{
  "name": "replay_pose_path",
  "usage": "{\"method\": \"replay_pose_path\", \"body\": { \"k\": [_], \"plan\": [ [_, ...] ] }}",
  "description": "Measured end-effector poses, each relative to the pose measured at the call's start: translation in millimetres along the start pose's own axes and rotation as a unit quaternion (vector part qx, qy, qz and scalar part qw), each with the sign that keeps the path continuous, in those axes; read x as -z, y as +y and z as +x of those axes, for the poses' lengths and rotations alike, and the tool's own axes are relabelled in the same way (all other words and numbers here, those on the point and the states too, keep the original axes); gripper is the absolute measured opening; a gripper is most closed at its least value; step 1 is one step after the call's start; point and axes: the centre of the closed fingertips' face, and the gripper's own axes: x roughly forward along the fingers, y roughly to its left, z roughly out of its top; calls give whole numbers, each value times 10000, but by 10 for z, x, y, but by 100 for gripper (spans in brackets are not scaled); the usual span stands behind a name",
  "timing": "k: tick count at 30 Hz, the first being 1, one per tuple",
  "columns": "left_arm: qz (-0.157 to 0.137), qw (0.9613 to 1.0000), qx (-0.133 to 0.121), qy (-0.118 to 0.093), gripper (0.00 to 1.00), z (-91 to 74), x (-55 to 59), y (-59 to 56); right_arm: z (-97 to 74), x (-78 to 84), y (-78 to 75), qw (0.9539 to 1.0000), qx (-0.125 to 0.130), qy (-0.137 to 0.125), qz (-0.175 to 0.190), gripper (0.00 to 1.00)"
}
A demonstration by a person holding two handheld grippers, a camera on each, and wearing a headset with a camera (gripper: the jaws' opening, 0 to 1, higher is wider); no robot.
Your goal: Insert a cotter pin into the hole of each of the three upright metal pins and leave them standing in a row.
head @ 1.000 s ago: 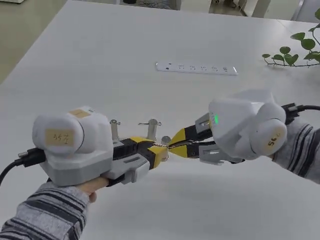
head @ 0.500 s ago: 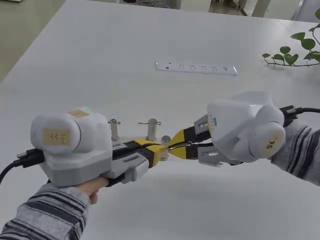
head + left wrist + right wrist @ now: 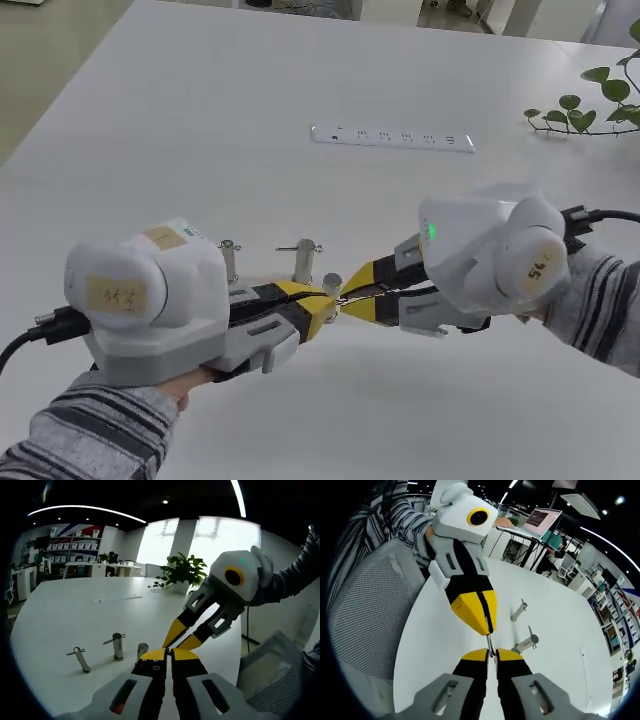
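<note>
The left gripper (image 3: pixel 322 303) and the right gripper (image 3: pixel 352 297) met tip to tip low over the table (image 3: pixel 300 100). Each had its jaws clenched on one end of a thin cotter pin (image 3: pixel 490 642), which bridged the short gap between them. This looked like a regrip, with one gripper steadying the pin while the other took a better hold so that its legs could be aimed at a hole. They held it just beside the near post (image 3: pixel 331 284), which stood upright with a bare top, probably to keep the coming move short. The middle post (image 3: pixel 302 258) and the far post (image 3: pixel 229 257) stood in line with it, and each hole already carried a cotter pin whose ends stuck out sideways. By that reckoning, one post of the three was left to fill. A power strip (image 3: pixel 392 137) lay well apart.
</note>
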Motion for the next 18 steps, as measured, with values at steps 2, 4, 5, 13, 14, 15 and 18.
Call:
{"method": "replay_pose_path", "body": {
  "k": [2,4,5,13,14,15,18],
  "plan": [
    [70,9999,105,-36,0,-11,-16,-36,-1,11,17,9999,-63,-45,140,0],
    [167,9998,121,2,0,-13,-5,-34,-8,8,31,9995,-114,-99,271,0],
    [171,9998,137,12,0,-14,0,-39,-9,10,37,9994,-133,-100,292,0],
    [209,9996,183,110,0,-30,43,-32,-29,0,66,9997,-162,-36,179,0],
    [212,9995,190,110,0,-30,43,-33,-30,0,67,9997,-163,-27,153,0],
    [210,9995,184,117,0,-29,49,-30,-32,1,65,9998,-154,-13,123,0],
    [214,9995,109,210,0,-28,91,3,-34,4,66,9999,-147,30,5,0]
  ]
}}
